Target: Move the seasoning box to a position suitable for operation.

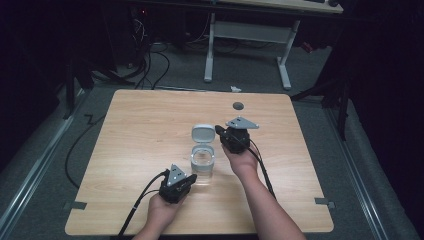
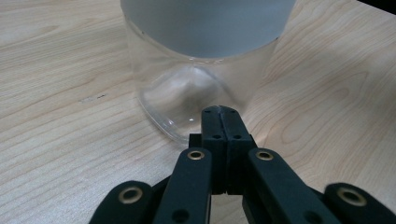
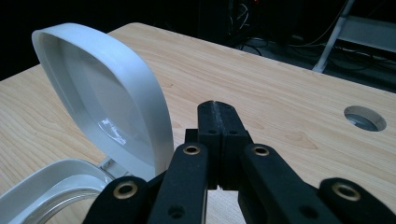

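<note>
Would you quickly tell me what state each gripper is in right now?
Left gripper: closed, empty, tips against the clear jar.
Right gripper: closed, empty, beside the open lid.

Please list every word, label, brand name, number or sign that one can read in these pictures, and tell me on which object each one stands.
There are none to read.
The clear jar, its grey collar and its open lid carry no print or label.
The left tongs, the right tongs and their grey plates show no marking.
The wooden table has only grain and a cable hole.
</note>
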Demonstrator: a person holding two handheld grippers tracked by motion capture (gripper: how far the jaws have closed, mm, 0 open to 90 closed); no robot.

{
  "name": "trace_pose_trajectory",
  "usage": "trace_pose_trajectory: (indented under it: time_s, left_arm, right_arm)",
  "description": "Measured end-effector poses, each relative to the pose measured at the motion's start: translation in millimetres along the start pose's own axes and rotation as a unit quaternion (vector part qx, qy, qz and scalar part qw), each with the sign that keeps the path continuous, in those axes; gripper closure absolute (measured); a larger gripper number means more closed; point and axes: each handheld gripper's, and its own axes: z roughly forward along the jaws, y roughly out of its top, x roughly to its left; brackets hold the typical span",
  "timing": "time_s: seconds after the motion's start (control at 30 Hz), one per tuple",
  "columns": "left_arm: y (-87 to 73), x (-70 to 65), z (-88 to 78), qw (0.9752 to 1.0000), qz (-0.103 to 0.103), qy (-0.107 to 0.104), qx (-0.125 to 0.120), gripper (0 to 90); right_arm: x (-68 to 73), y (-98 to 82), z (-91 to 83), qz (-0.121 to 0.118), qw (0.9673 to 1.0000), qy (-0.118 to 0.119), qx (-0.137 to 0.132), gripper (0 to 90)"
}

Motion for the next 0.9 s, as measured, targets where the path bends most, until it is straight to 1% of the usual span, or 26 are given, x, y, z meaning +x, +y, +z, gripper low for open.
trace_pose_trajectory:
  time_s: [0.17,0.3,0.43,0.6,0.9]
  left_arm:
    - [-0.2,-0.2,0.2,1.0,0.002,0.0,0.001,90.0]
    - [-0.3,-0.3,0.1,1.0,0.002,0.0,0.0,89.8]
    - [-0.3,-0.7,0.0,1.0,0.001,-0.001,-0.001,89.2]
    - [-0.4,-0.7,-0.2,1.0,0.003,-0.003,-0.002,89.0]
    - [-0.2,-0.7,-0.9,1.0,0.004,-0.005,-0.006,88.6]
  right_arm:
    - [2.8,5.1,-1.8,-0.005,0.9999,0.009,-0.004,90.0]
    - [4.7,8.8,-4.6,-0.01,0.9999,0.01,-0.006,90.0]
    - [6.3,8.4,-7.9,-0.011,0.9999,0.01,-0.006,90.0]
    - [12.4,3.6,-15.3,-0.02,0.9995,0.021,-0.011,90.0]
    - [22.9,-8.4,-28.0,-0.023,0.9992,0.031,-0.007,89.9]
